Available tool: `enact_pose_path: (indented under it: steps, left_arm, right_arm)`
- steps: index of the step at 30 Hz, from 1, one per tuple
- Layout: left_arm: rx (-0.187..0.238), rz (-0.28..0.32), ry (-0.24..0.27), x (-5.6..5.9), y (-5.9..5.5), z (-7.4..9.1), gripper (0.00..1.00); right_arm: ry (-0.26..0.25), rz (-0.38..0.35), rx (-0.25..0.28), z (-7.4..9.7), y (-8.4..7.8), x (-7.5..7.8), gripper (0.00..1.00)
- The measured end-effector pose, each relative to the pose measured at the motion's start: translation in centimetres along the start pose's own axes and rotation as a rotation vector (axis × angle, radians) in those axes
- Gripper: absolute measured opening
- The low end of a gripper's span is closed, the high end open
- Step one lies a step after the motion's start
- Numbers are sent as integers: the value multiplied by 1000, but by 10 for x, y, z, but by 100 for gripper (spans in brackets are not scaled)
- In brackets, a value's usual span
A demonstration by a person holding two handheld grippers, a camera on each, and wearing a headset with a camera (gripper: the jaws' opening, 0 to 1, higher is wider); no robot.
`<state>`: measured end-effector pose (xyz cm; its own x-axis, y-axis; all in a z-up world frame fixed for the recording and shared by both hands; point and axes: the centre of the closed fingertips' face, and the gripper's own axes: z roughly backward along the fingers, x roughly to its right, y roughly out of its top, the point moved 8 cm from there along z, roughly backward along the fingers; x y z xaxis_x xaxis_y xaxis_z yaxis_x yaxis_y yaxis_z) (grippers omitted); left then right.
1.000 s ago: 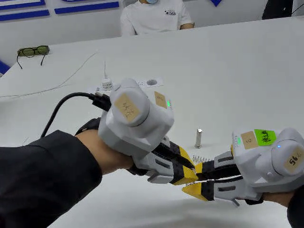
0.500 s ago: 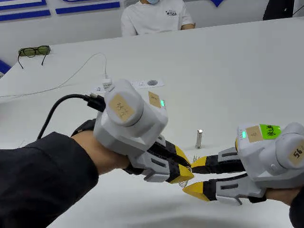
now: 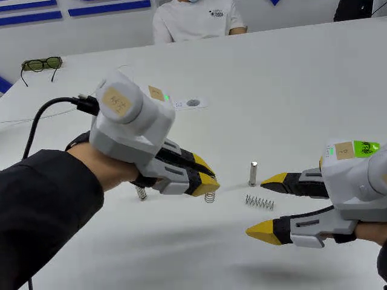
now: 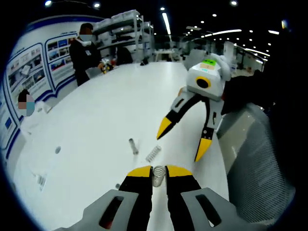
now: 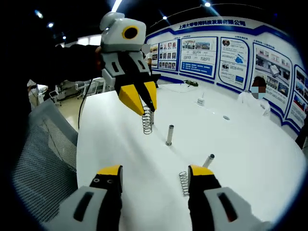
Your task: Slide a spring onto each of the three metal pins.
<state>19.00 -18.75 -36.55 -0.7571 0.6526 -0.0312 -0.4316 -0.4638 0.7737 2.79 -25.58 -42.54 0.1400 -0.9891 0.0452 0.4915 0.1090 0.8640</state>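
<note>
My left gripper (image 3: 208, 185) is shut on a small steel spring (image 3: 210, 197) that hangs from its yellow tips just above the white table; its own view shows the spring (image 4: 159, 174) pinched between the jaws. To its right my right gripper (image 3: 265, 206) stands wide open and holds nothing. A second spring (image 3: 259, 202) lies flat between the right gripper's jaws, and it lies near the right jaw in that gripper's view (image 5: 184, 183). One short metal pin (image 3: 253, 174) stands upright just behind it. In the right gripper view, another pin (image 5: 169, 134) stands farther off, below the left gripper (image 5: 138, 100).
A third spring (image 3: 141, 193) stands on the table under my left hand. Farther back lie a white strip with a plug (image 3: 192, 103), a thin cable, and green glasses (image 3: 41, 64). A person in a white shirt (image 3: 195, 20) sits at the far edge.
The two grippers' tips were together at a spring. The left gripper has since drawn away to the left with that spring, and the right gripper has opened wide and pulled back right.
</note>
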Motion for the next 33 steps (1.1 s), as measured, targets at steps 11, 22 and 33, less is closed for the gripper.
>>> enact_pose_path:
  steps: [11, 22, 33]
  left_arm:
    - [23, 57, 93, -35, 1, 11, 9]
    - [35, 111, 140, -54, -5, 5, 9]
    - [29, 164, 147, -61, -17, 1, 9]
  right_arm:
    - [-43, -40, 8, 4, -3, 8, 66]
    - [-85, -77, 17, 9, -5, 16, 71]
    - [-90, -86, 12, 9, -7, 16, 73]
